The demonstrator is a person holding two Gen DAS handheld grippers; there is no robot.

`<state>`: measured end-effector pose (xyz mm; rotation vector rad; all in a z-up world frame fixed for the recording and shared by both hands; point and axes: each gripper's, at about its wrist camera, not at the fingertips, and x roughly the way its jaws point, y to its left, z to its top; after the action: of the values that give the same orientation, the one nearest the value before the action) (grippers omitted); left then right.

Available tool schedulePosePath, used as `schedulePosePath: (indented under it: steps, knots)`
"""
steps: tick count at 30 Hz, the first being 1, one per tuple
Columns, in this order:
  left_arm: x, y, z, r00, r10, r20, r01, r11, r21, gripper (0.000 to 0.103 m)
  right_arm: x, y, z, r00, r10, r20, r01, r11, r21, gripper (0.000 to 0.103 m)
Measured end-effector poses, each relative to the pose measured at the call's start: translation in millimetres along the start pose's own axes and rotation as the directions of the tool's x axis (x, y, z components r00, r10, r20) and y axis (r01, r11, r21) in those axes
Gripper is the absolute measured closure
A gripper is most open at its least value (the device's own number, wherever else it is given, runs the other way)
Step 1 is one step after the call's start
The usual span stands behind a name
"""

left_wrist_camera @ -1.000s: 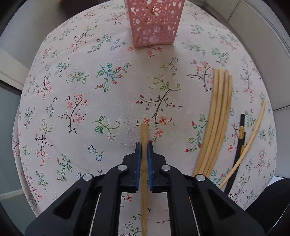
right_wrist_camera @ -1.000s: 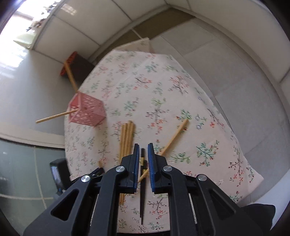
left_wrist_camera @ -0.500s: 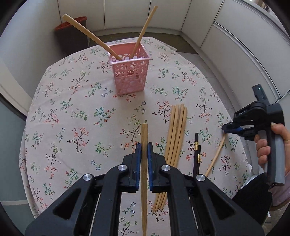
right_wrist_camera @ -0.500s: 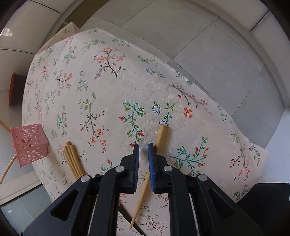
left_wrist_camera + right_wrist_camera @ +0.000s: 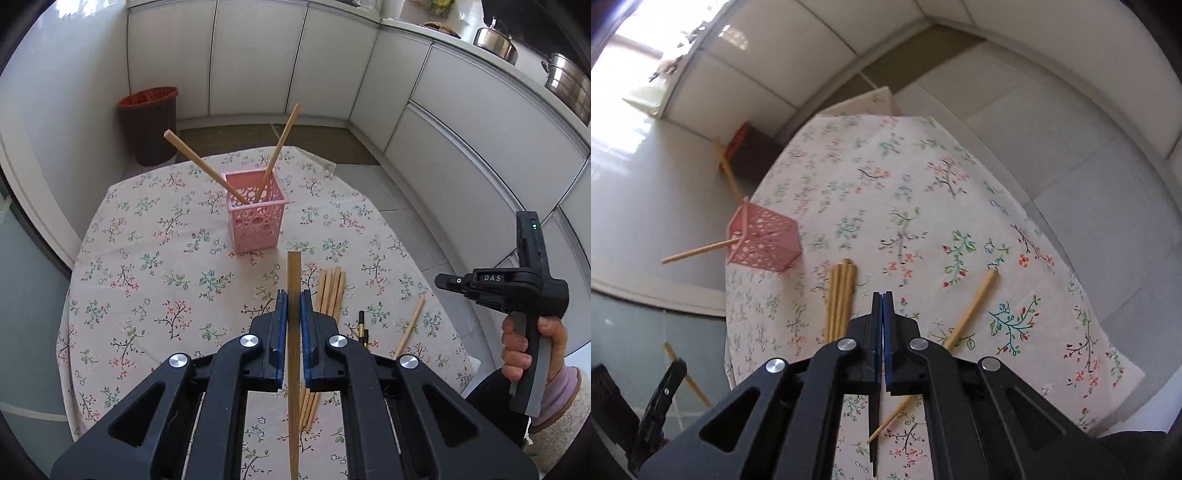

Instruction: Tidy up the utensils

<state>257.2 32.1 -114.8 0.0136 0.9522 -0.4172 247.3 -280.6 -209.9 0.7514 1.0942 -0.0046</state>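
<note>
Left gripper (image 5: 291, 306) is clamped on a wooden chopstick (image 5: 294, 354). The stick runs lengthwise between the blue pads, its blunt end pointing far, toward the pink basket (image 5: 255, 221), and its other end running back under the gripper body and out the near edge of the frame. It is held up off the floral tablecloth (image 5: 147, 266).

The pink basket stands upright at the far middle of the table with two chopsticks (image 5: 279, 149) in it, leaning apart in a V, one to the far left, one to the far right.

A bundle of chopsticks (image 5: 330, 291) lies flat just right of the held stick, long axis near to far. Right of that lies a black chopstick (image 5: 361, 326) with a gold band, then a single wooden chopstick (image 5: 409, 326) slanted, far end tipped right.

Right gripper (image 5: 882, 306) has its pads pressed together. A thin black stick runs from under its body toward the near edge in the right wrist view; whether the pads pinch it I cannot tell. In the left wrist view this gripper is up in the air to the right of the table, held by a hand (image 5: 532, 347) in a pale sleeve. A brown bin (image 5: 149, 123) stands on the floor at far left.
</note>
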Motion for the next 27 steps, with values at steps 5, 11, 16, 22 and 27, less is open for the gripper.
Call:
schedulePosePath:
  steps: [5, 11, 16, 22, 27]
  knots:
    - [0, -4, -1, 1.0, -0.003, 0.003, 0.003, 1.0, -0.009, 0.097, -8, -14, 4, 0.991, -0.132, -0.036, 0.135, 0.987, 0.092, 0.088]
    - [3, -1, -2, 1.0, -0.023, 0.009, 0.023, 1.0, -0.005, 0.097, 40, -67, 23, 0.962, -0.219, -0.163, 0.256, 0.93, 0.263, 0.066]
    - [9, 7, 1, 0.999, -0.035, 0.006, 0.035, 0.999, -0.017, 0.097, 85, -54, 28, 0.89, -0.39, -0.235, 0.439, 0.871, 0.22, 0.066]
    - [7, 9, 1, 0.999, -0.039, 0.016, 0.039, 0.999, -0.007, 0.097, 105, -27, 31, 0.829, -0.528, -0.186, 0.554, 0.82, 0.14, 0.095]
    - [-10, 6, 1, 0.998, -0.04, 0.038, 0.04, 0.999, 0.007, 0.097, 96, -19, 18, 0.857, -0.492, -0.153, 0.511, 0.849, 0.137, 0.096]
